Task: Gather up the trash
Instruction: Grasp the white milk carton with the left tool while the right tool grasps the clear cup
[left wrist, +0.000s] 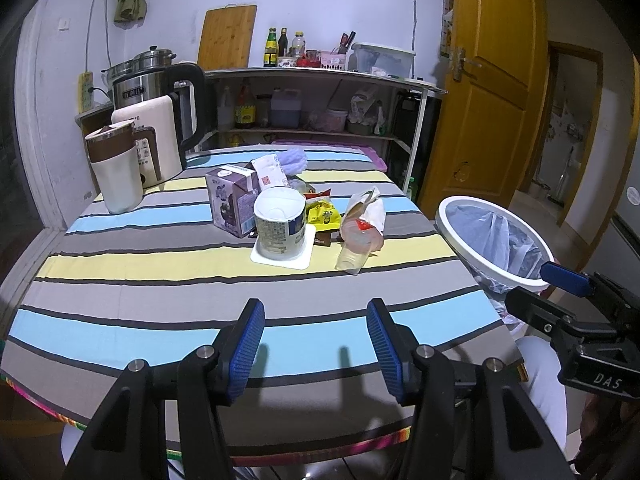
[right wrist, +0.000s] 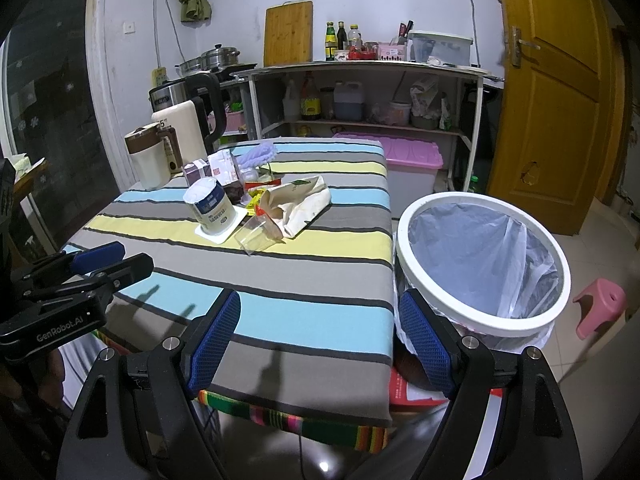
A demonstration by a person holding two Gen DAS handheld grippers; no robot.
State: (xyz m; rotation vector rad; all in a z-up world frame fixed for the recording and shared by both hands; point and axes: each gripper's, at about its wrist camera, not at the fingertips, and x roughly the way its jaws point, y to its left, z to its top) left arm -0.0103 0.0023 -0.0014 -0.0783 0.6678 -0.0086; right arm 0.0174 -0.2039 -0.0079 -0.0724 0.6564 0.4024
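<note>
Hovering over the near edge of a striped table, the left gripper and right gripper both stand wide open, nothing between their blue pads. The trash sits bunched near the table's middle: an upturned yogurt tub, a purple drink carton, a yellow snack wrapper, a crumpled paper bag and a clear plastic cup lying on its side. A white-rimmed bin, lined with a clear bag, stands just off the table's right edge.
</note>
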